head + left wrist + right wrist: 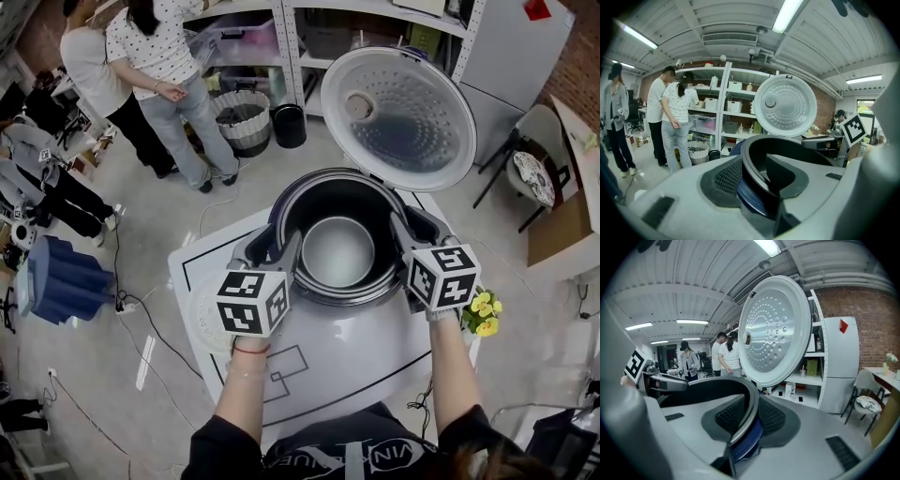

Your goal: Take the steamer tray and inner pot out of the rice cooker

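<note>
Dark-walled and round, with a pale silvery bottom and a thin grey rim, the inner pot (337,251) sits inside the navy rice cooker (281,208) on the white surface (356,347). The lid (403,117) stands raised behind it. On the pot's right rim the right tongs (749,416) pinch with ribbed pads. Over the left rim the left tongs (757,176) straddle it, spread, with the inner pad clear of the wall.

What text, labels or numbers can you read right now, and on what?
"VIN": pale letters on the person's dark top; the rest is creased, unreadable.
Left cube, right cube: square marker patterns, no words.
Rice cooker, its lid: no print readable.
</note>
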`<state>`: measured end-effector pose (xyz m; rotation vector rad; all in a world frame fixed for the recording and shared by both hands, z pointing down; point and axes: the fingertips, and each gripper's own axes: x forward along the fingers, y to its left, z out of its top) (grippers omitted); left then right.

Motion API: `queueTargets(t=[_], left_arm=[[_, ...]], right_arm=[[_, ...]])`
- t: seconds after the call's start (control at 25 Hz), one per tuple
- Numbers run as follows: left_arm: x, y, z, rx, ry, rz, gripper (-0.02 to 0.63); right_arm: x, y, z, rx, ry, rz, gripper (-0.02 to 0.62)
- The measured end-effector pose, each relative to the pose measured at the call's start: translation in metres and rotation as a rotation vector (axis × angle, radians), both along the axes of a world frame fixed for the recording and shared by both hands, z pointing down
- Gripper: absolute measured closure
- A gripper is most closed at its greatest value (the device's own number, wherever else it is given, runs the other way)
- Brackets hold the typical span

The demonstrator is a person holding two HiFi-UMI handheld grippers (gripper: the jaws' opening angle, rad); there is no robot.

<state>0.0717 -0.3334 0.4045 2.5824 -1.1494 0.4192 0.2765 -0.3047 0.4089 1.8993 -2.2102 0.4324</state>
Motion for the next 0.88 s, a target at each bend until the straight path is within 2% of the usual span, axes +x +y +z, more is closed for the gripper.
queueTargets(t=[0.2, 0.48, 0.64, 0.88], left_arm=[[-0.004, -0.001, -0.001, -0.003, 0.033, -0.068, 0.480], [-0.007, -0.004, -0.005, -0.002, 0.079, -0.114, 0.498], [-0.012, -0.004, -0.009, -0.016, 0.146, -0.153, 0.501], [-0.014, -0.002, -0.017, -0.004, 0.188, -0.165, 0.505]], right_arm=[[0.000, 0.003, -0.002, 0.021, -0.060, 0.011, 0.508], [0.002, 0.002, -0.016, 0.066, -0.097, 0.020, 0.517], [-0.002, 0.002, -0.025, 0.094, -0.129, 0.016, 0.523], [0.000, 0.006, -0.029, 0.122, -0.172, 0.028, 0.534]])
